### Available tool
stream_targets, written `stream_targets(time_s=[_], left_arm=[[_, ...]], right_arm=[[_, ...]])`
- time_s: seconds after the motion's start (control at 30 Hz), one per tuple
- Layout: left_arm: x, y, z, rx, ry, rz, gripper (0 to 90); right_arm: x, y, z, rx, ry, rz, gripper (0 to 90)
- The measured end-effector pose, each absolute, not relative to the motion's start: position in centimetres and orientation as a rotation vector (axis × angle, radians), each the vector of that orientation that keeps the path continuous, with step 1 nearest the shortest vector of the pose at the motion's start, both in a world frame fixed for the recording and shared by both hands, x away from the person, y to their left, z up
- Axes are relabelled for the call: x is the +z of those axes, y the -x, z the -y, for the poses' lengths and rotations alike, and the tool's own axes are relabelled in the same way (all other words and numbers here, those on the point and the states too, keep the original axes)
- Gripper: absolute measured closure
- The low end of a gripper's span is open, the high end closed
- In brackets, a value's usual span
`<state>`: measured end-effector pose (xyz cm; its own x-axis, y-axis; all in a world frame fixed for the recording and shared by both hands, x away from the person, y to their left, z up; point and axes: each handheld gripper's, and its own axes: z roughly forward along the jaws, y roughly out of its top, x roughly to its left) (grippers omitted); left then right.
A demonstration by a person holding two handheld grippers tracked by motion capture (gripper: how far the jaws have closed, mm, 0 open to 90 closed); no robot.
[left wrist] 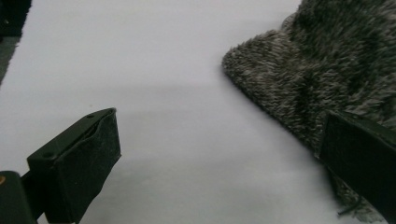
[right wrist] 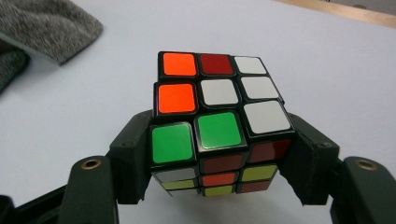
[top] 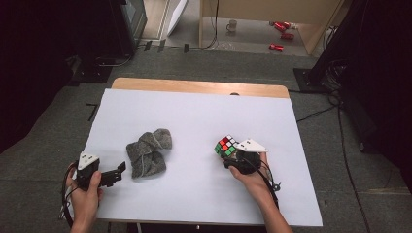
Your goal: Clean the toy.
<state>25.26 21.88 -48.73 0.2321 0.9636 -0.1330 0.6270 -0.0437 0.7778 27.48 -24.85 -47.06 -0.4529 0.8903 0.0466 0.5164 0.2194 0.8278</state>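
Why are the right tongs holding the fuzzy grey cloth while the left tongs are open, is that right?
Not quite. The right tongs hold the colourful puzzle cube, as the right gripper view shows. The fuzzy grey cloth lies on the table by the open left tongs.

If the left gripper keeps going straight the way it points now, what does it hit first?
Most likely the grey cloth: the left gripper, open, points toward it, and one jaw already overlaps the cloth's edge in its own view; depth is unclear.

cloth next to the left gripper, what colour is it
Mottled grey, light and dark, fuzzy pile. The cloth shows best in the left gripper view.
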Motion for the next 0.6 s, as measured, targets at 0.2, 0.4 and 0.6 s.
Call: stream_targets(time_s=[0.2,0.4,0.6], left_arm=[[-49.0,-25.3,-22.4,0.563,-1.761,-1.504,0.0],[-49.1,-25.3,-22.4,0.558,-1.767,-1.502,0.0],[-49.1,-25.3,-22.4,0.557,-1.769,-1.503,0.0]], right_arm=[[-48.1,-27.7,24.3,1.089,-1.302,-2.089,34.3],[-48.2,-27.6,24.3,1.081,-1.284,-2.102,34.2],[-47.9,-27.4,25.0,1.173,-1.289,-2.110,14.7]])
